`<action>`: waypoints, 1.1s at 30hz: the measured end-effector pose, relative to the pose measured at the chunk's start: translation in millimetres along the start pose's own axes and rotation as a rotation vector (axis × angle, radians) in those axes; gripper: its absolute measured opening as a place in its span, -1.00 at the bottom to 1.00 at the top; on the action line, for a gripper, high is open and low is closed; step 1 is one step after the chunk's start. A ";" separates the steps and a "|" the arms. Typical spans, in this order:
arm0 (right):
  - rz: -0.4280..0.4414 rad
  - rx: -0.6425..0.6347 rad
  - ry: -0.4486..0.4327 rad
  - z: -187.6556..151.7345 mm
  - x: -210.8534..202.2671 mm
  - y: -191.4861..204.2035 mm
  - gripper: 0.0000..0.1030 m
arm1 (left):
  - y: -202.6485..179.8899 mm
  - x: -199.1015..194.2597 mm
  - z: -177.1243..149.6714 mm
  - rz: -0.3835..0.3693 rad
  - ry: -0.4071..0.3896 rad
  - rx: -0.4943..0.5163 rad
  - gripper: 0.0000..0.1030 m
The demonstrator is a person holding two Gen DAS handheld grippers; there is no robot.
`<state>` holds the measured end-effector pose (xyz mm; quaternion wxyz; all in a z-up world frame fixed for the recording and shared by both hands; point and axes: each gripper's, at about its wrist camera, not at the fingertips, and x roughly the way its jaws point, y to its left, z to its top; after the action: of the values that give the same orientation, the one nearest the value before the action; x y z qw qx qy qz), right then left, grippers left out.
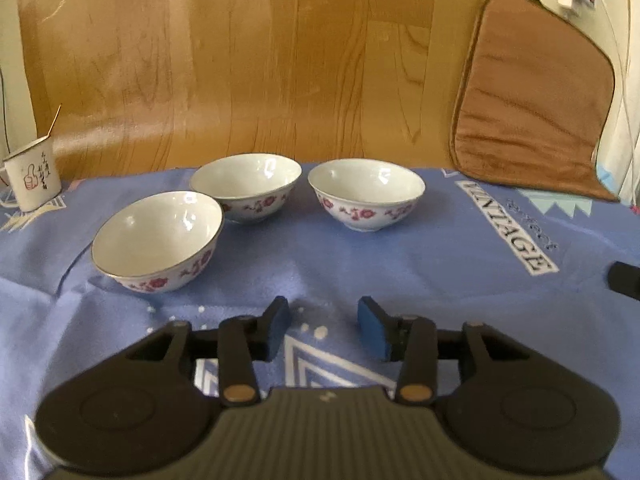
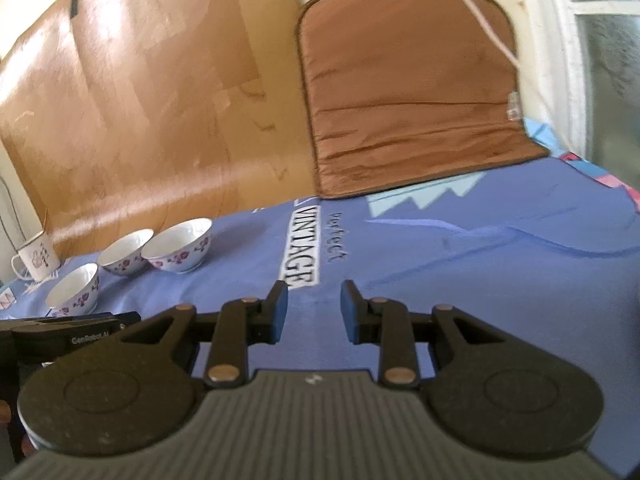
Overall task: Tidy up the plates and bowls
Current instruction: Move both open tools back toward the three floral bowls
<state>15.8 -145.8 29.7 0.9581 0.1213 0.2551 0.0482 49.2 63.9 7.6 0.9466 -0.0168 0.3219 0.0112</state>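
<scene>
Three white bowls with pink flowers stand on the blue cloth of the surface point(image 1: 400, 264), and none is stacked yet, so I judge the task is at its very beginning: the approach to a first bowl. In the left wrist view, the near bowl point(image 1: 158, 242) sits left of the centre, the middle bowl point(image 1: 246, 186) is just behind it (their rims look very close, maybe touching, I cannot tell), and the right bowl point(image 1: 366, 194) stands apart, above the centre of the frame.

The left tongs point(image 1: 323, 326) are spread and hold nothing; they hover low over the cloth in front of the bowls. The right tongs point(image 2: 314, 308) are spread and empty too, and they face the "VINTAGE" print, well apart from the bowls in the left part of that frame. No plates are visible.

The next move probably calls for one pad inside a bowl's rim and one outside, then lifting it into a neighbour. A white mug point(image 1: 34, 180) stands at the left edge.
</scene>
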 end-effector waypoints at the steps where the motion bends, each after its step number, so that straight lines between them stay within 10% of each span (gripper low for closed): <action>1: 0.002 -0.015 0.000 1.2 4.5 4.6 -0.37 | -0.4 -0.8 -0.6 -0.002 -0.004 0.002 -0.16; 26: 0.089 0.111 -0.016 -4.2 36.7 1.4 -0.15 | -3.5 -10.6 -4.4 -0.003 -0.074 0.036 0.32; 33: 0.029 0.069 -0.175 -5.2 13.1 3.3 -0.15 | -6.0 -38.3 -10.3 0.113 -0.327 0.031 0.49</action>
<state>24.4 -139.5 19.9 0.9711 0.1618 0.1701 0.0426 12.7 57.1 22.9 0.9843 0.0180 0.1640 0.0622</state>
